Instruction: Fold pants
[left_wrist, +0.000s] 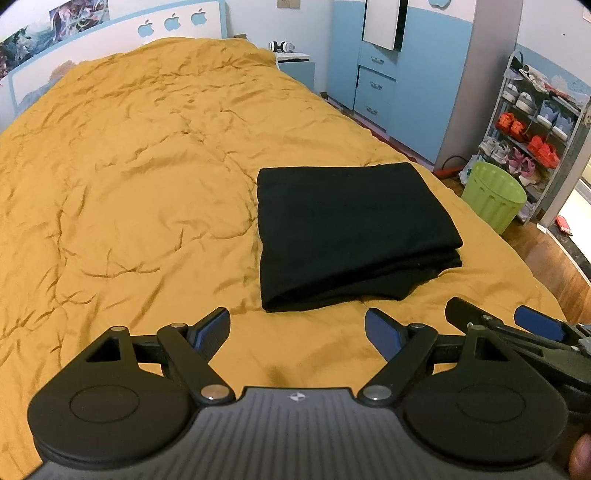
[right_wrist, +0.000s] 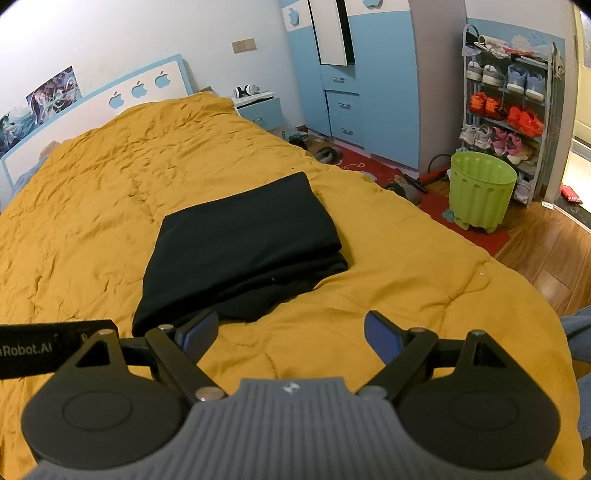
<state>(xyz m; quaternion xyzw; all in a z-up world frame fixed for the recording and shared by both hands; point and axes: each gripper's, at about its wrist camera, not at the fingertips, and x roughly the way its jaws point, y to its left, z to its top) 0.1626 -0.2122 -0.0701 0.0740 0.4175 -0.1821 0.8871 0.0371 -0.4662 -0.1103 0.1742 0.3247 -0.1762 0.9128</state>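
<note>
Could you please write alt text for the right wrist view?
Black pants lie folded into a neat rectangle on a mustard-yellow quilt, just beyond the open, empty right claw. A green bin and shoe rack stand behind.

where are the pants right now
The folded black pants lie on the yellow bedspread, toward its right side near the foot, just ahead of both open grippers; the green bin stands on the floor beyond that edge.

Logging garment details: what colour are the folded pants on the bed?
Plain black pants, no pattern visible; clearest in the left wrist view.
</note>
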